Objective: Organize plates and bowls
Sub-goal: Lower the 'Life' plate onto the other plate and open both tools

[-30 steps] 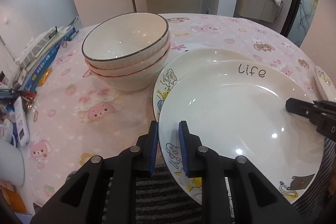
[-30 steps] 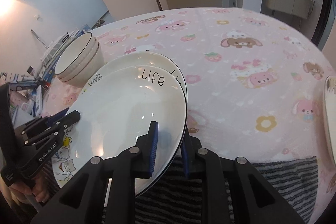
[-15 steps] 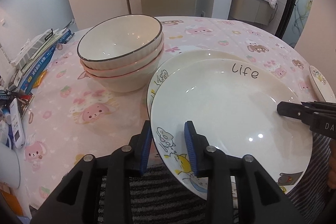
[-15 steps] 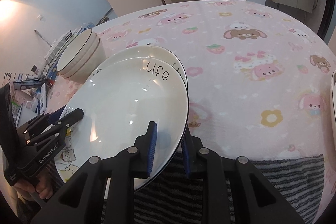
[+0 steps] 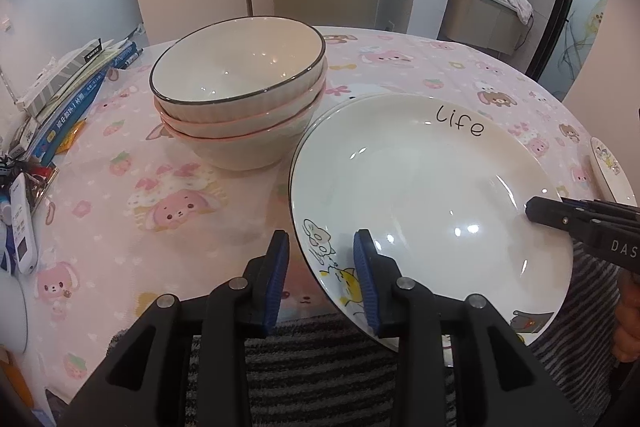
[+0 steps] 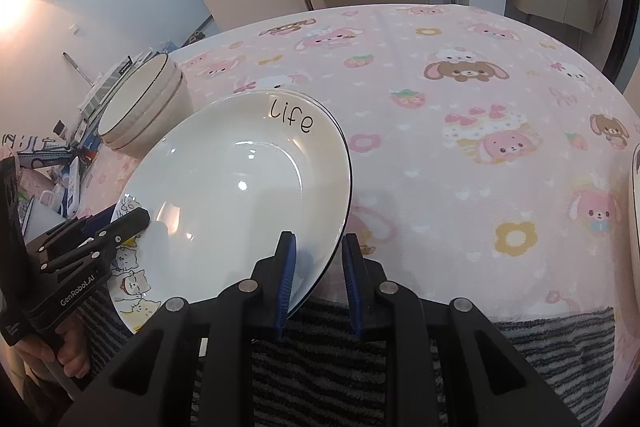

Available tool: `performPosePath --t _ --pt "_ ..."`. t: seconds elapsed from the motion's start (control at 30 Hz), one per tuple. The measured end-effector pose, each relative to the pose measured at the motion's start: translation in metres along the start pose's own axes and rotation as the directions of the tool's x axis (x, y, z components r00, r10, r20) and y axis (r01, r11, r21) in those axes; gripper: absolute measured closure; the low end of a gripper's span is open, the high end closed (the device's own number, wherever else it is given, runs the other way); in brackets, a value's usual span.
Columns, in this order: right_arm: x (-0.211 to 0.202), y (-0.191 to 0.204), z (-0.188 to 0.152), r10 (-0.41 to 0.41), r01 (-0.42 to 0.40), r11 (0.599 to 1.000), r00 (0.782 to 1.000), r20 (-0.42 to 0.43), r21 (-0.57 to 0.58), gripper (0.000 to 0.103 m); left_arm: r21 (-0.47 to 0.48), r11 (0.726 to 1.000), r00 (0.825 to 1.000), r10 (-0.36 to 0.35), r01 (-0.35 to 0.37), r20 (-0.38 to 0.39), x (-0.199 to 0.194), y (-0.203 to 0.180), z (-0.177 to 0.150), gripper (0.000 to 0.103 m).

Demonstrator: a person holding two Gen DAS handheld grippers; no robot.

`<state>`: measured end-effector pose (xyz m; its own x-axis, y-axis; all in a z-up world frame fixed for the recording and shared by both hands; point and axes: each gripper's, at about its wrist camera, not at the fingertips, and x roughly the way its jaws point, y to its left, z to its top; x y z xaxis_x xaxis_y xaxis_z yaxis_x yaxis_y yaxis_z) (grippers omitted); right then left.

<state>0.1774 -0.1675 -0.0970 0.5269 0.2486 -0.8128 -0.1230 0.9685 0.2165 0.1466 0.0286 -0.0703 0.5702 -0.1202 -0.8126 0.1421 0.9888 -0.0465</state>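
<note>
A white deep plate marked "life" (image 5: 420, 195) (image 6: 240, 187) lies on a second, similar plate whose rim (image 5: 334, 105) (image 6: 349, 171) just peeks out. My left gripper (image 5: 320, 259) straddles the top plate's near-left rim; its jaws are opening and the pads stand clear of the rim. My right gripper (image 6: 318, 267) is shut on the same plate's near-right rim, one pad above and one below. It shows in the left wrist view as a black tip (image 5: 536, 211). A stack of three cream bowls (image 5: 240, 95) (image 6: 140, 107) stands just left of the plates.
The round table wears a pink cartoon cloth (image 5: 180, 211) over a grey striped one (image 5: 312, 367) at the front edge. Books and a white remote (image 5: 22, 227) crowd the left side. Another plate (image 5: 608, 167) (image 6: 636, 207) lies at the far right. A hand (image 6: 68, 351) holds the left gripper.
The left jaws have spread apart off the plate's rim. The "life" plate has settled over the lower plate and now covers nearly all of it. The right gripper keeps its grip.
</note>
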Motion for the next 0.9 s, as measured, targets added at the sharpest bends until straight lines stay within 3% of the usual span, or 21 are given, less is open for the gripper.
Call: performPosePath --t 0.13,0.27,0.5,0.6,0.73,0.9 --pt "0.006 -0.005 0.002 0.024 -0.024 0.999 1.000 -0.011 0.033 0.079 -0.015 1.000 0.999 -0.019 0.019 -0.030 0.007 0.002 0.002 0.070" --pt "0.008 -0.008 0.002 0.047 -0.047 0.998 0.999 -0.012 0.051 0.079 -0.045 0.999 0.999 -0.026 0.024 -0.034 0.008 0.008 0.000 0.058" --pt "0.005 -0.005 0.001 0.036 -0.036 0.999 0.999 -0.007 0.036 0.079 -0.014 1.000 1.000 -0.016 0.016 -0.009 0.004 0.002 -0.002 0.057" --pt "-0.002 -0.005 0.000 0.050 -0.050 0.998 0.999 -0.001 0.040 0.079 -0.013 1.000 0.999 -0.014 0.015 0.045 -0.008 0.002 -0.001 0.045" --pt "-0.016 -0.002 0.000 0.036 -0.037 0.999 0.999 0.037 0.028 0.079 0.003 1.000 0.991 0.007 -0.007 0.131 -0.029 -0.004 0.000 0.038" --pt "-0.050 0.009 -0.001 -0.003 0.006 1.000 0.989 0.151 -0.024 0.079 0.033 0.999 0.965 0.009 -0.018 0.263 -0.065 -0.018 0.000 0.027"
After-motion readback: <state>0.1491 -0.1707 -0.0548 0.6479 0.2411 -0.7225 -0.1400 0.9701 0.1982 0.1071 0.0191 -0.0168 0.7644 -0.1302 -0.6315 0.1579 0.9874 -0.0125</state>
